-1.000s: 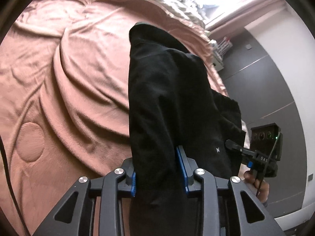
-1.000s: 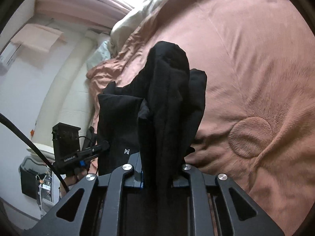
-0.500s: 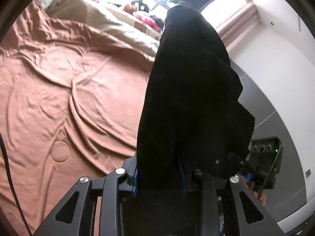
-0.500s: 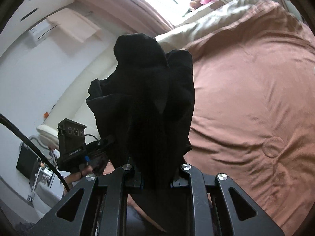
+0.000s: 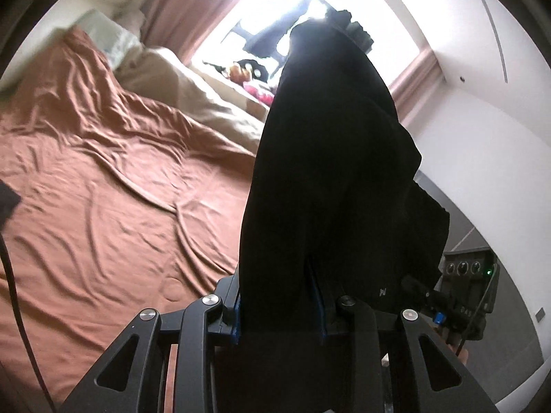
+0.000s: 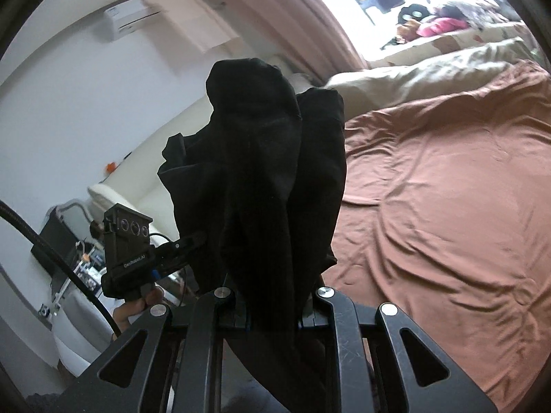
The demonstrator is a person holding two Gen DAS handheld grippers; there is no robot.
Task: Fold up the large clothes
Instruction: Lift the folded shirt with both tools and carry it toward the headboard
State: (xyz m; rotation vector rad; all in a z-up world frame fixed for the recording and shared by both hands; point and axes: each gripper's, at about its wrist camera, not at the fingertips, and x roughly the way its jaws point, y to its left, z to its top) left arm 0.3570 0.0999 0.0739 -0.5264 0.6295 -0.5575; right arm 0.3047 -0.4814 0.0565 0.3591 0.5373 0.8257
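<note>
The left gripper [image 5: 279, 306] is closed on a thick fold of the black garment [image 5: 330, 179]; its blue pads press the cloth from both sides. From this grip the cloth rises in front of the camera as a tall, rounded bundle, and part of it falls to the right side, where a small white logo shows near the hem. The right gripper [image 6: 273, 313] is clamped on another part of the same black garment [image 6: 261, 179], with its fingers closer together. Here the cloth stands up in two soft lobes and a loose flap hangs to the left. The fabric looks matte, soft and rather heavy, with deep folds.

In each view the other gripper is seen beside the garment, held by a hand [image 6: 137, 306].

Below and behind the garment, apart from it, lies the bed with a rust-brown sheet [image 5: 103, 189], smooth and slightly shiny, with many long wrinkles. At the far end there is a beige duvet [image 6: 413, 75], crumpled. Behind it a bright window [image 5: 268, 10] has pink curtains [image 5: 179, 17]. The walls are white, and an air conditioner [image 6: 132, 17] is mounted high up.
</note>
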